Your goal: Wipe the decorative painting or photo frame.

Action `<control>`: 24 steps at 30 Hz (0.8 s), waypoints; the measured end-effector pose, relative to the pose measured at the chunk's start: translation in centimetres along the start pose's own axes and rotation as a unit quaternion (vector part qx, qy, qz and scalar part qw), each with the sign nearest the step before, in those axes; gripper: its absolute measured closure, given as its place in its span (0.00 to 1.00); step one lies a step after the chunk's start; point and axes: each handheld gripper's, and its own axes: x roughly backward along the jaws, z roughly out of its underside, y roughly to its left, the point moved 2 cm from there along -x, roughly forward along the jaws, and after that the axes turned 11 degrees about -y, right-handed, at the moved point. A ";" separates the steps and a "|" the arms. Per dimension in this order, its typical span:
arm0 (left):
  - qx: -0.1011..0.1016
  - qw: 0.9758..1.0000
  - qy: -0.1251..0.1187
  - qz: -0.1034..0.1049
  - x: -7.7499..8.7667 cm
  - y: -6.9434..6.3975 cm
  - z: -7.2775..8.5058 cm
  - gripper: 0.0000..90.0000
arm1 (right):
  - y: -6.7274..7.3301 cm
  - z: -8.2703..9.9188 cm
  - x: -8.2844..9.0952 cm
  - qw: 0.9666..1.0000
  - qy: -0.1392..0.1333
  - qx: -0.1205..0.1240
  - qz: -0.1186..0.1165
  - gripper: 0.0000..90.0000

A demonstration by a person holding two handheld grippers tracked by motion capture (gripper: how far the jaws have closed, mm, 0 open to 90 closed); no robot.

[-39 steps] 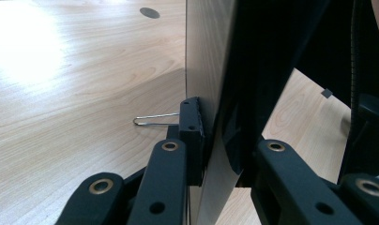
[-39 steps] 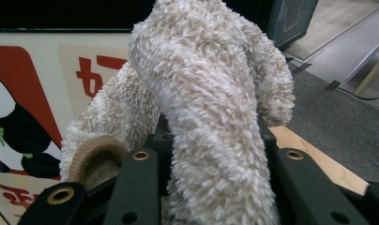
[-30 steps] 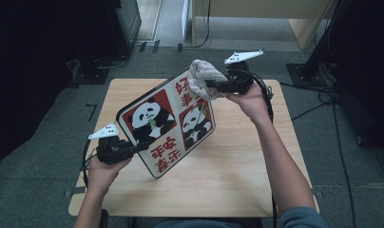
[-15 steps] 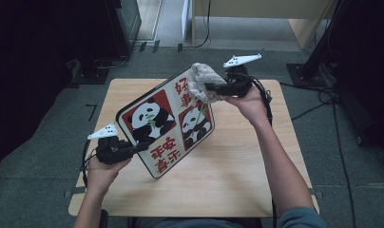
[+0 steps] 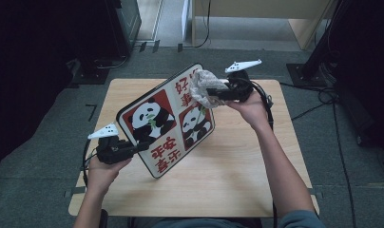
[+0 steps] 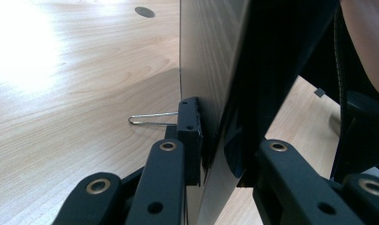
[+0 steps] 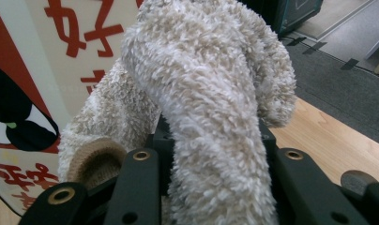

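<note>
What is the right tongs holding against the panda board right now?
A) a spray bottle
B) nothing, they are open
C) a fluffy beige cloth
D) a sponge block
C: the right tongs are shut on a fluffy beige cloth, bunched between the jaws and pressed against the upper part of the panda board.

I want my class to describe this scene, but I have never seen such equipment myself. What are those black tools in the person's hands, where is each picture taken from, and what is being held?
A person sits at a wooden table, holding a hand-operated two-jaw gripper in each hand. One picture looks down from a fixed camera above; the other two come from small cameras riding on the grippers, looking along their black jaws. The left gripper clamps the edge of a panda board, held tilted with its lower corner near the tabletop. The right gripper is closed on a fluffy beige cloth, pressed against the board's printed face, probably to wipe it.
</note>
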 end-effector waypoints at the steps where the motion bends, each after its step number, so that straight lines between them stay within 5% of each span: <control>1: 0.000 1.000 0.001 0.001 0.0 0.1 0.0 0.87 | -0.1 0.2 0.0 1.000 -0.003 0.001 0.000 0.73; 24: 0.001 1.000 0.005 0.004 -0.1 0.0 -0.1 0.86 | -1.1 5.4 -0.6 0.999 0.012 -0.038 -0.009 0.73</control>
